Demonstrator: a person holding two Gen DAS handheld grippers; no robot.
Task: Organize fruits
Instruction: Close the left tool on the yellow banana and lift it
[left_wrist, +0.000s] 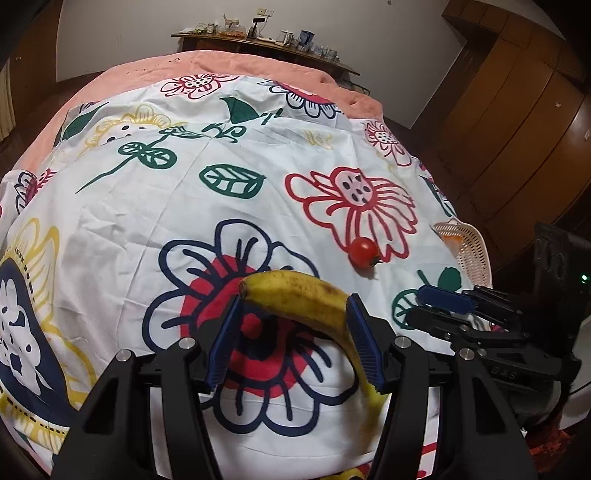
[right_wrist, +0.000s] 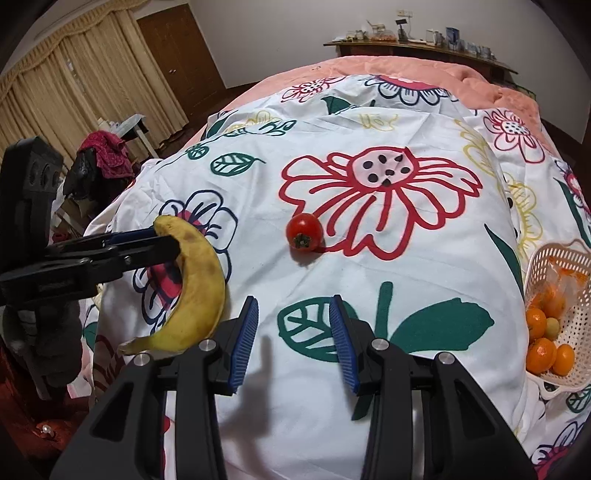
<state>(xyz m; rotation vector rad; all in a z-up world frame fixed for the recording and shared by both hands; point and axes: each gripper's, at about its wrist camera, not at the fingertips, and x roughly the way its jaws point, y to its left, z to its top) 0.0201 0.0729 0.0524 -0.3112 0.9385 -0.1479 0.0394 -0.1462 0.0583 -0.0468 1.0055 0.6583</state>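
Note:
A yellow banana (left_wrist: 306, 295) hangs above the flowered bedsheet (left_wrist: 192, 206), and my left gripper (left_wrist: 293, 306) is shut on its upper half. The right wrist view shows the same banana (right_wrist: 199, 291) from the side, pinched near its top by the left gripper (right_wrist: 166, 240). A red tomato (left_wrist: 364, 252) lies on the sheet beyond it, also visible in the right wrist view (right_wrist: 304, 232). My right gripper (right_wrist: 293, 306) hovers over the sheet, open with nothing between its fingers, short of the tomato. It shows at the right edge of the left wrist view (left_wrist: 424, 306).
A pale plastic basket (right_wrist: 546, 258) holding several oranges (right_wrist: 541, 350) sits at the bed's right edge, seen too in the left wrist view (left_wrist: 471, 251). A pink blanket (left_wrist: 207, 62) covers the far end. A cluttered wooden shelf (left_wrist: 258, 40), wardrobe (left_wrist: 517, 110) and curtains (right_wrist: 74, 74) surround the bed.

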